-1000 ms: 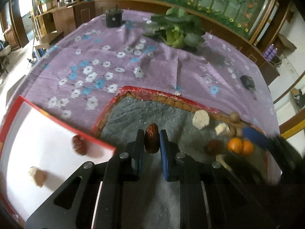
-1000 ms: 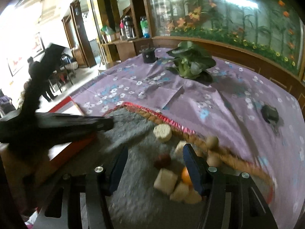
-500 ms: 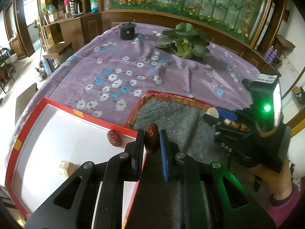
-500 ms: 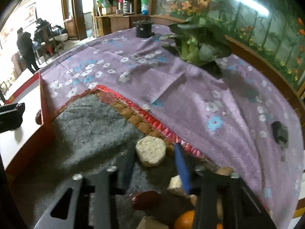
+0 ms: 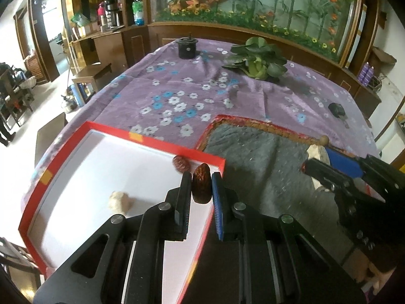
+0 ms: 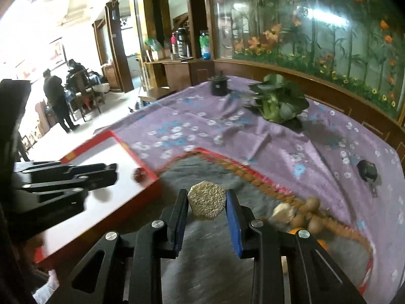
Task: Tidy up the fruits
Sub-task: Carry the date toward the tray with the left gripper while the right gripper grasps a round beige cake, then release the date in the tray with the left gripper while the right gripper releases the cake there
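Note:
My left gripper point(image 5: 201, 190) is shut on a dark red date point(image 5: 201, 187) and holds it above the near right corner of the red-rimmed white tray point(image 5: 154, 140). In the tray lie another red date point(image 5: 181, 163) and a pale chunk point(image 5: 119, 201). My right gripper point(image 6: 207, 204) is shut on a pale hexagonal cake point(image 6: 207, 202), lifted over the grey mat point(image 6: 215, 258). It also shows in the left wrist view point(image 5: 329, 167). The left gripper shows in the right wrist view point(image 6: 111, 173) over the tray point(image 6: 111, 157).
On the mat's right edge lie brown round fruits point(image 6: 312, 204), a pale chunk point(image 6: 282, 212) and an orange point(image 6: 321, 243). On the purple flowered cloth point(image 5: 177, 96) stand a green leafy vegetable point(image 5: 257, 62), a black pot point(image 5: 186, 48) and a small black object point(image 5: 336, 109).
My left gripper has carried the date leftward from over the mat to over the tray. My right gripper closed on the hexagonal cake and lifted it.

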`<move>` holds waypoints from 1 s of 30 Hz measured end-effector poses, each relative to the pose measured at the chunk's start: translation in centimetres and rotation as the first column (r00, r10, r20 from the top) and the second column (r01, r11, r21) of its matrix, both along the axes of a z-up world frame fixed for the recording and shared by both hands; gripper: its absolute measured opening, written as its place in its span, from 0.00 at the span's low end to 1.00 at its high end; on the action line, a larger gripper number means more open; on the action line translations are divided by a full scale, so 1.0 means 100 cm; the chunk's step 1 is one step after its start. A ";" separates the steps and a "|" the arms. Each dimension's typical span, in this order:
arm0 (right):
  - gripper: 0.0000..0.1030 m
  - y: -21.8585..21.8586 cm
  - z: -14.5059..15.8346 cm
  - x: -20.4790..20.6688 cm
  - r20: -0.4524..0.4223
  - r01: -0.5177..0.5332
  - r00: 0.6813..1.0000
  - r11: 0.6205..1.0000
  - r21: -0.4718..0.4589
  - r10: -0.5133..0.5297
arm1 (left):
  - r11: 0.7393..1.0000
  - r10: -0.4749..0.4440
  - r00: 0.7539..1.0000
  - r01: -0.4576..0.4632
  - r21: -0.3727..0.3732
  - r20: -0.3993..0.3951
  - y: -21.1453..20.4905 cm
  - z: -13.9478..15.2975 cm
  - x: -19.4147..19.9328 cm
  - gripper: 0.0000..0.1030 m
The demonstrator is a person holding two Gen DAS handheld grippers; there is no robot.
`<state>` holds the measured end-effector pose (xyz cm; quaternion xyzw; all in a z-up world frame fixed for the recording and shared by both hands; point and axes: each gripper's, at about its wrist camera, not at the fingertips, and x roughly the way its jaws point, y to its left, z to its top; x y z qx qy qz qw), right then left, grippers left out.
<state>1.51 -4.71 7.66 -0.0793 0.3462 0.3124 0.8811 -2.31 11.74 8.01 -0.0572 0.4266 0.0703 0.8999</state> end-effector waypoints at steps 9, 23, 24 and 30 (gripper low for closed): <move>0.28 0.033 0.004 -0.044 0.002 -0.067 0.998 0.997 0.029 0.067 | 0.999 0.030 0.999 -0.030 0.010 0.016 0.022 0.004 -0.035 0.15; 0.28 0.086 -0.001 -0.069 -0.022 -0.187 0.982 0.982 0.027 0.188 | 0.990 0.137 0.990 -0.138 -0.033 -0.023 0.089 -0.012 -0.075 0.15; 0.28 0.091 -0.003 -0.069 -0.027 -0.196 0.980 0.980 0.022 0.197 | 0.990 0.137 0.990 -0.138 -0.037 -0.028 0.091 -0.014 -0.075 0.15; 0.28 0.123 -0.019 -0.057 -0.071 -0.242 0.968 0.970 -0.032 0.240 | 0.989 0.130 0.990 -0.134 -0.064 -0.062 0.095 -0.028 -0.071 0.15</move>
